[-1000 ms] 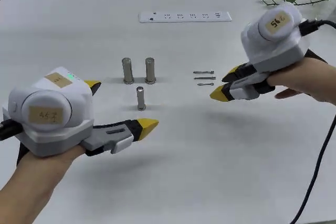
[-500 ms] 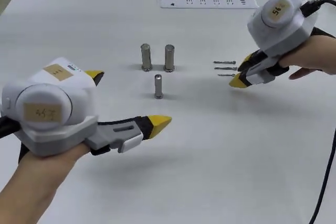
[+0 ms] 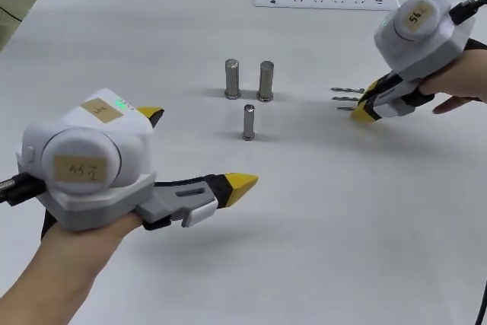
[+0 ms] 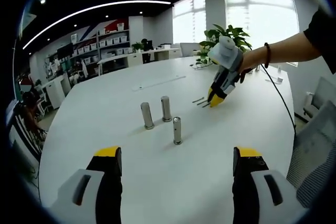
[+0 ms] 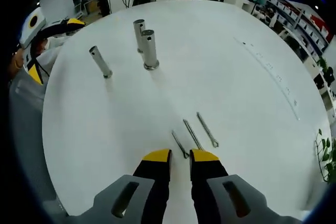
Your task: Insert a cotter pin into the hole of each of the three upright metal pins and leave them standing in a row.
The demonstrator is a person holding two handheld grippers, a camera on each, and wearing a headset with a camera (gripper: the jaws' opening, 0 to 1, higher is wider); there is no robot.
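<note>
Pickup step: right hand-held gripper [image 5: 180, 154], jaws slightly parted, empty, must pinch the cotter pin [image 5: 179, 144] at 12 o'clock; left hand-held gripper [image 4: 177, 152] gapes.

On the table [image 3: 319, 218], the left rear pin [image 3: 232, 79] and right rear pin [image 3: 265, 81] stand side by side, with the front pin [image 3: 249, 122] before and between them. To their right lie the cotter pins [image 3: 345, 99], side by side, just ahead of my right claw [image 3: 365, 112]. The power strip [image 3: 326, 0] lies behind everything. My left claw [image 3: 198, 148] sits before the pins, to their left.
</note>
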